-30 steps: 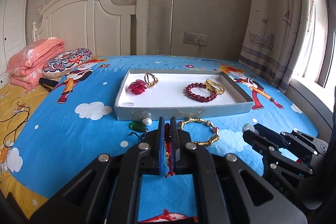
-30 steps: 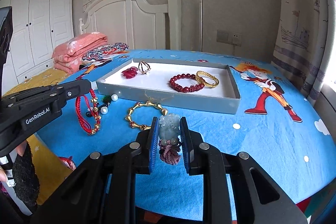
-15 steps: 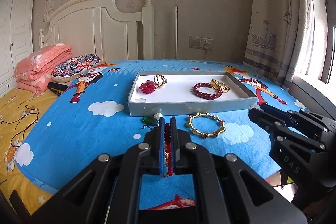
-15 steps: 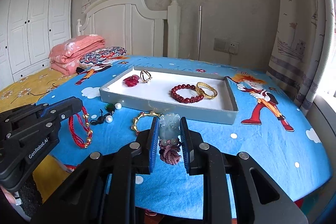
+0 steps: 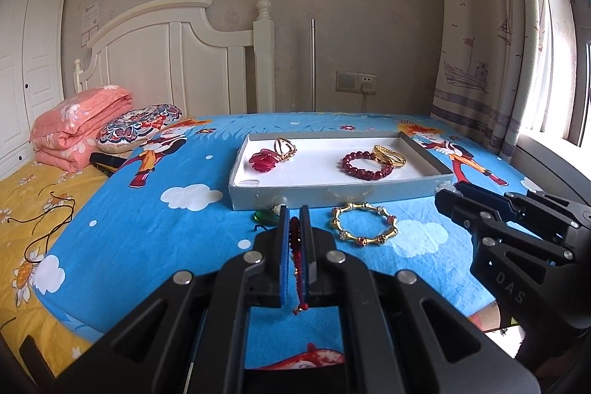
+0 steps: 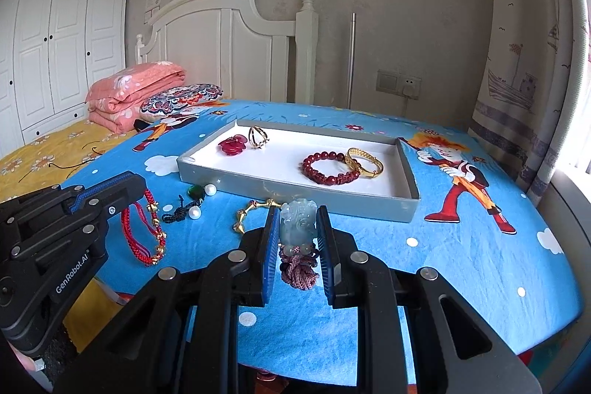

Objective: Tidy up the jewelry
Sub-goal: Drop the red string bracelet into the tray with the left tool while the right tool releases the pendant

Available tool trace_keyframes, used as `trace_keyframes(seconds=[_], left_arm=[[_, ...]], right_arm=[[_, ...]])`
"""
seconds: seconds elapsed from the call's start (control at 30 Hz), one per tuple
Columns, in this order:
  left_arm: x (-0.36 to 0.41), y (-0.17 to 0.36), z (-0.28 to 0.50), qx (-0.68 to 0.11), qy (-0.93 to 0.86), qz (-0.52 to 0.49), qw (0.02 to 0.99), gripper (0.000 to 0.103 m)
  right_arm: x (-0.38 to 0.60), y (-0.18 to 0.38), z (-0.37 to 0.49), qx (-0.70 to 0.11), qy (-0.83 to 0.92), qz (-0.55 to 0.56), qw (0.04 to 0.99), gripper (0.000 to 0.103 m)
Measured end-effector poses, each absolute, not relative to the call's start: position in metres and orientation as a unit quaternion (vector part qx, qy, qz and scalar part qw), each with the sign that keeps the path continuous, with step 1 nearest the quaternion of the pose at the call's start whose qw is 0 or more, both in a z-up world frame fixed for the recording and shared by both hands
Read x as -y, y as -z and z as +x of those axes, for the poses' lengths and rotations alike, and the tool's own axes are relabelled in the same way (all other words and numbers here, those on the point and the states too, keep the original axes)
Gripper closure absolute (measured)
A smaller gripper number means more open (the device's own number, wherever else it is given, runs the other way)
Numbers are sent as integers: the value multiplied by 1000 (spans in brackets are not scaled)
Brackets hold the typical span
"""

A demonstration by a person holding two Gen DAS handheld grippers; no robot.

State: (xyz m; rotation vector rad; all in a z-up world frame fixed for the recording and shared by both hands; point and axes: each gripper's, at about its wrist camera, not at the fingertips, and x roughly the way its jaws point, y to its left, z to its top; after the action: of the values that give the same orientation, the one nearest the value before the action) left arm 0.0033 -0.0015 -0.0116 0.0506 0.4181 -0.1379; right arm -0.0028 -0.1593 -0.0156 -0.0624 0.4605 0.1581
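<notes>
My left gripper (image 5: 294, 222) is shut on a red cord bracelet (image 5: 295, 246) with gold beads, held above the blue bedspread; the bracelet hangs from it in the right wrist view (image 6: 144, 228). My right gripper (image 6: 297, 215) is shut on a pale jade pendant (image 6: 299, 222) with a purple knot. A grey tray (image 5: 332, 189) ahead holds a red flower piece (image 5: 263, 160), a gold ring (image 5: 285, 148), a dark red bead bracelet (image 5: 365, 165) and a gold bangle (image 5: 388, 154). A gold bamboo bracelet (image 5: 364, 223) and a green stone with pearls (image 5: 266, 216) lie in front of the tray.
A folded pink quilt (image 5: 81, 124) and a patterned pillow (image 5: 140, 126) sit at the far left by the white headboard (image 5: 177, 61). A curtain (image 5: 491, 43) and window sill are on the right. A white wardrobe (image 6: 55, 43) stands at the left.
Both grippers have pulled back and up from the bed with their pieces still held; the tray and loose jewelry look farther away.
</notes>
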Motion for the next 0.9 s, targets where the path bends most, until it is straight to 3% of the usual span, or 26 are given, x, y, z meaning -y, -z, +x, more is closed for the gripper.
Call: trace_keyframes(seconds=[0.43,0.9], left_arm=[[17,-15,50,-202,88,22,975,98],[30,-57,154,-206,69,5,976,98]], right_arm=[[171,-1,38,-222,-70,-10,972,83],[188,-7,126,-241,-47,-8,969,83]])
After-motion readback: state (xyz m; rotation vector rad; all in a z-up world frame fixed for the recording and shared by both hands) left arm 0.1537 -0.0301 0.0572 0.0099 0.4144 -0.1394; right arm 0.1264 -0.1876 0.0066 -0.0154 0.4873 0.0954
